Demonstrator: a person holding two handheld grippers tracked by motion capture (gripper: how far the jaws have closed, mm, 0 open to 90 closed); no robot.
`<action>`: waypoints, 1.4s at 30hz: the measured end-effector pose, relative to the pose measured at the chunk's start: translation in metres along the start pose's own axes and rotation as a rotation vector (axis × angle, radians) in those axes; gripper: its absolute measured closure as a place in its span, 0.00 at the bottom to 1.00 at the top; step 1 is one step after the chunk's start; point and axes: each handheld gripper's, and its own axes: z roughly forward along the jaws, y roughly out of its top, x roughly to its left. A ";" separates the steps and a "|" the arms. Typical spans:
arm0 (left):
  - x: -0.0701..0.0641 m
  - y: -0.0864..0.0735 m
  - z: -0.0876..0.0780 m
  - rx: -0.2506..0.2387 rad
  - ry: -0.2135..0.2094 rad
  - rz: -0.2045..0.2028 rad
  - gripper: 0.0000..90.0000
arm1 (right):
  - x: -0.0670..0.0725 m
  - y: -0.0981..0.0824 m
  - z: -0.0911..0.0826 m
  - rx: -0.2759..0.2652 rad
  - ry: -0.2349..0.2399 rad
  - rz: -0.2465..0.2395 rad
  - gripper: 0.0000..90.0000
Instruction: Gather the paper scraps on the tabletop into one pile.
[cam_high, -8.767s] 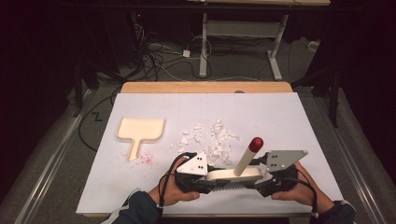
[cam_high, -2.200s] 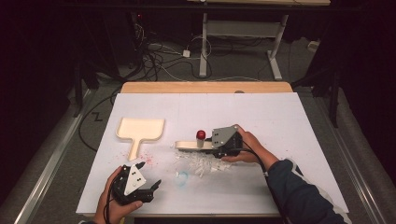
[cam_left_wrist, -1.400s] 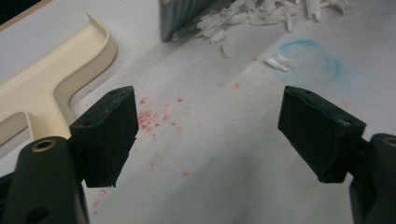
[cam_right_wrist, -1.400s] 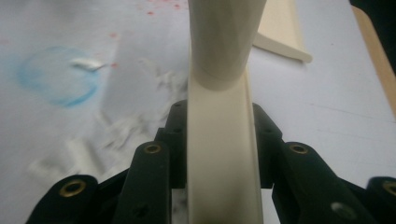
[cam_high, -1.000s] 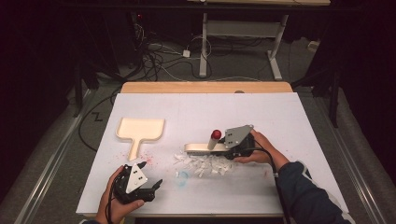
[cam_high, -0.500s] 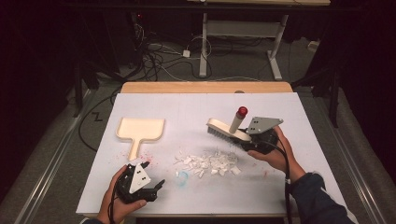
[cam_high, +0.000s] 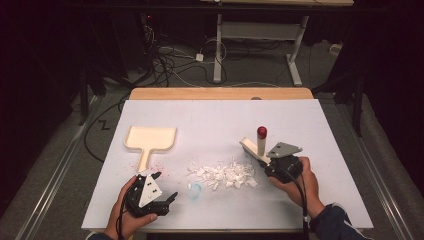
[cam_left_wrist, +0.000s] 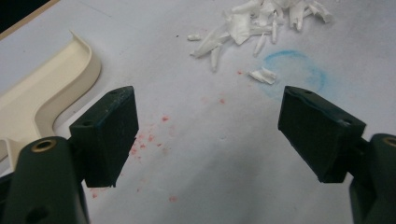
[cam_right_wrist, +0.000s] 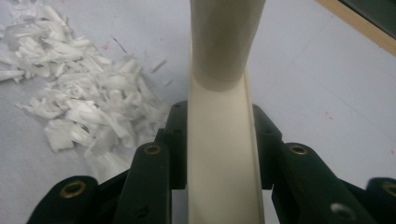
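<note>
High view: fixed above person's side, faces forward and down, far, takes in whole table. Left gripper view: low over table, close, looks along own jaws. Right gripper view: same, very close. All three share scraps.

On your tabletop: dustpan far left, paper scraps at centre, brush just right of them in your right hand-held gripper; left hand-held gripper sits nearer you, below the dustpan.
</note>
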 end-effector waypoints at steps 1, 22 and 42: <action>0.000 0.000 0.001 0.001 -0.002 -0.002 0.21 | 0.006 0.002 0.002 0.001 -0.009 -0.010 0.76; 0.009 -0.002 -0.010 -0.019 0.062 -0.042 0.20 | 0.040 0.031 -0.015 -0.244 0.153 0.012 0.76; 0.022 -0.013 -0.022 -0.063 0.114 -0.145 0.20 | 0.132 0.061 0.028 -0.150 0.396 0.043 0.76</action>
